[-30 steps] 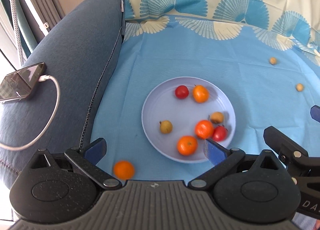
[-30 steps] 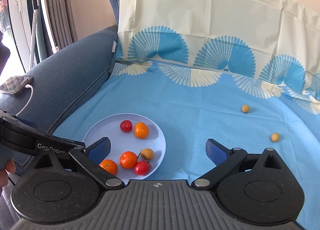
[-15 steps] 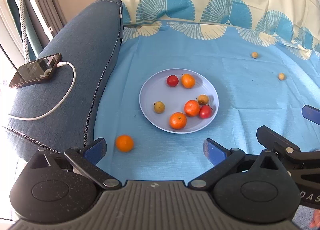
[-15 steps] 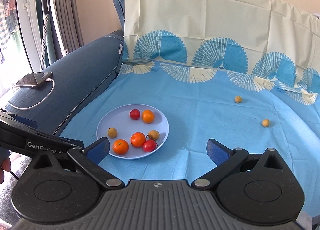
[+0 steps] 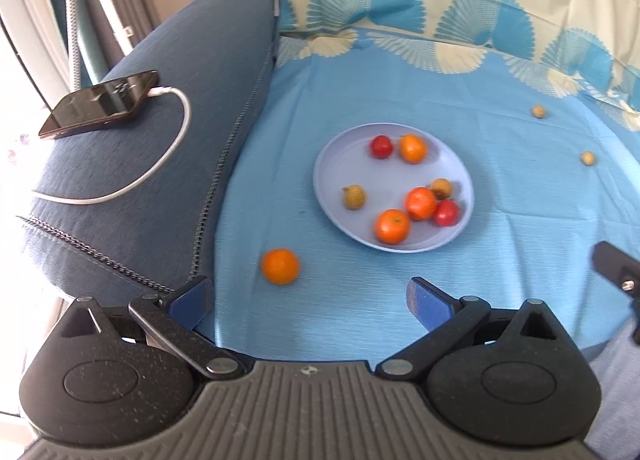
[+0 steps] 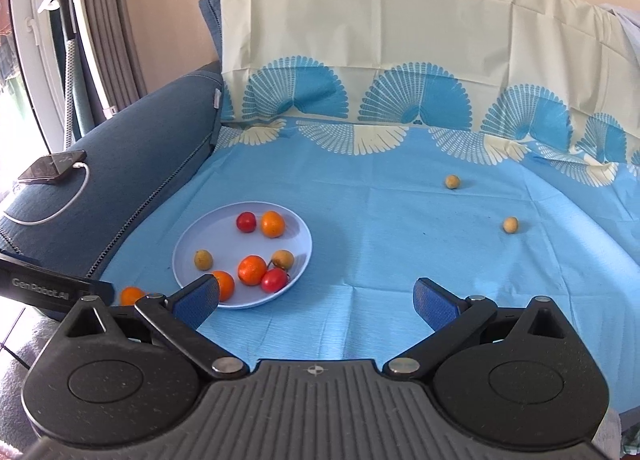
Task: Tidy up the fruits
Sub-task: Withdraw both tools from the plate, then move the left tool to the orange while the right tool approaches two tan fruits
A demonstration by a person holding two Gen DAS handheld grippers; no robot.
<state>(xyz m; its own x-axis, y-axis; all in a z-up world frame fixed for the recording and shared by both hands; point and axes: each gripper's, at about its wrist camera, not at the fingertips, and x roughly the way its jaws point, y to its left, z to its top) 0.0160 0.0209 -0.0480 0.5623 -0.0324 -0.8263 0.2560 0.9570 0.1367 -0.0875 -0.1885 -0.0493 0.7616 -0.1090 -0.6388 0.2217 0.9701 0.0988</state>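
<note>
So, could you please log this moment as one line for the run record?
left gripper: open, empty | right gripper: open, empty | plate: seven fruits | loose orange: on cloth, nearest left gripper | two small fruits: cloth

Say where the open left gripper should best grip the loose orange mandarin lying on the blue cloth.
Probably across the widest middle of the round orange mandarin, coming from above with the left gripper. It lies alone on the flat blue cloth, apart from the pale plate, so both sides are free.
</note>
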